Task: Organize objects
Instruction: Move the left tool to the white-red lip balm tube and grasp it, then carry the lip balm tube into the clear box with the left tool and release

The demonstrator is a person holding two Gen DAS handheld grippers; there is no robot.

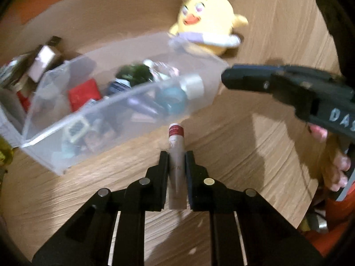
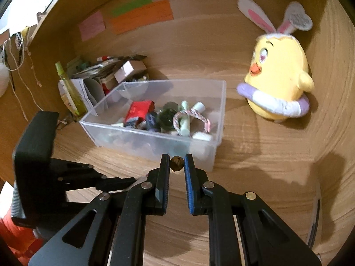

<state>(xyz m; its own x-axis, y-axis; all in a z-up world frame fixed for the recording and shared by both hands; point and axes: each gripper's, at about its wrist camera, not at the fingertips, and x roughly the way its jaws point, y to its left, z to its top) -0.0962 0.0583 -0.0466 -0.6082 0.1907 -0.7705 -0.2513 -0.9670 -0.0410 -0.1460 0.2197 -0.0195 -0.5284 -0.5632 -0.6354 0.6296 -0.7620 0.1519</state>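
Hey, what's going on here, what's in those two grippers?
A person is tidying small items into a clear bin on a wooden table. The left gripper is shut on a white tube with a red band, held just short of the bin. The right gripper pinches a small brown ball at its fingertips, also near the bin's front wall. The bin already holds assorted bits. A yellow chick plush sits beyond it.

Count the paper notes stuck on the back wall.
3: a pink note on the left, a green note up top, an orange note beneath it, overlapping. More may sit outside the view.
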